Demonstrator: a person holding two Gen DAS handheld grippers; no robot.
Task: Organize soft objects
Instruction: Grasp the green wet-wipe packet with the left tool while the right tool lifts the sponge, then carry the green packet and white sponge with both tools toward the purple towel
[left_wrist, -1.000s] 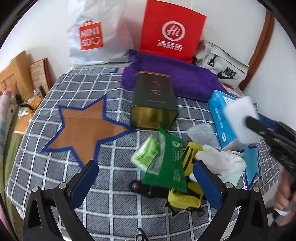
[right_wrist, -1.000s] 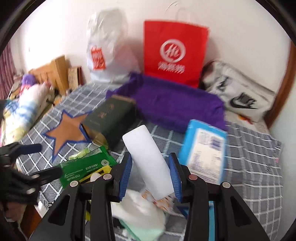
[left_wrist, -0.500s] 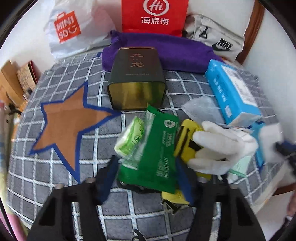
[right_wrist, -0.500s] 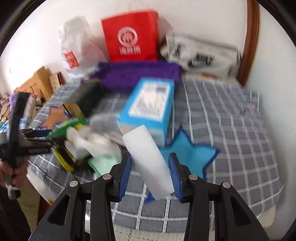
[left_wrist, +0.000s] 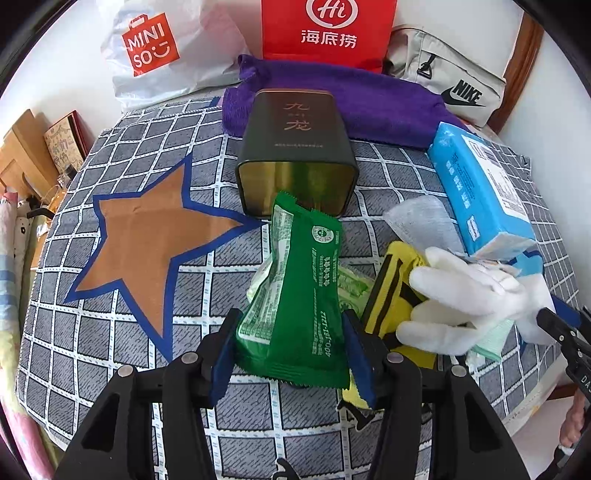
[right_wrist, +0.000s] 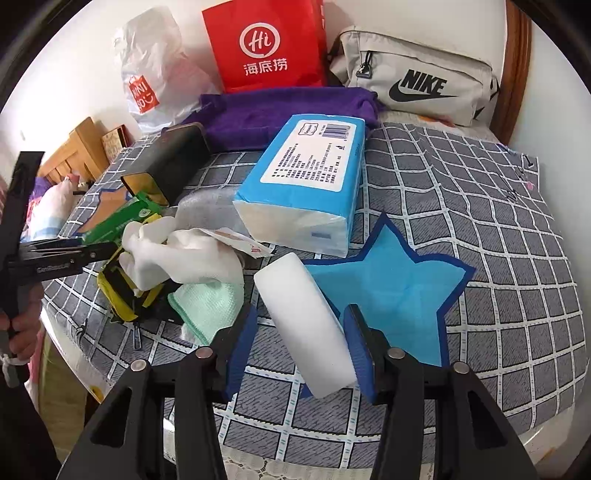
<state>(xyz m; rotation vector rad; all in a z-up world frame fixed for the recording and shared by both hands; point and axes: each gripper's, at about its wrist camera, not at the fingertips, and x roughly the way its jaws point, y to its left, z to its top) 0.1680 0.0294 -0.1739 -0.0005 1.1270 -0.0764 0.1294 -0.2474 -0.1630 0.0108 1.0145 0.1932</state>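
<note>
My left gripper (left_wrist: 288, 350) is shut on a green packet (left_wrist: 299, 291) and holds it up over the checked cloth (left_wrist: 122, 332), next to a pile with a white glove (left_wrist: 461, 295), a yellow pouch (left_wrist: 391, 291) and a pale green wrapper (left_wrist: 354, 288). My right gripper (right_wrist: 299, 343) is shut on a white sponge block (right_wrist: 306, 321), low over the left points of the blue star patch (right_wrist: 399, 291). The glove (right_wrist: 184, 258), a mint cloth (right_wrist: 207, 306) and the green packet (right_wrist: 118, 221) show at its left.
A blue tissue pack (right_wrist: 310, 181) lies beside the blue star. A dark tin (left_wrist: 295, 155) lies on its side, mouth toward me, near the brown star patch (left_wrist: 147, 229). A purple towel (left_wrist: 369, 103), red bag (left_wrist: 328, 33), white bag (left_wrist: 166, 48) and grey Nike bag (right_wrist: 417, 77) line the wall.
My left gripper closed on the green packet and lifted it off the pile. My right gripper carried the sponge block right and down over the blue star.
</note>
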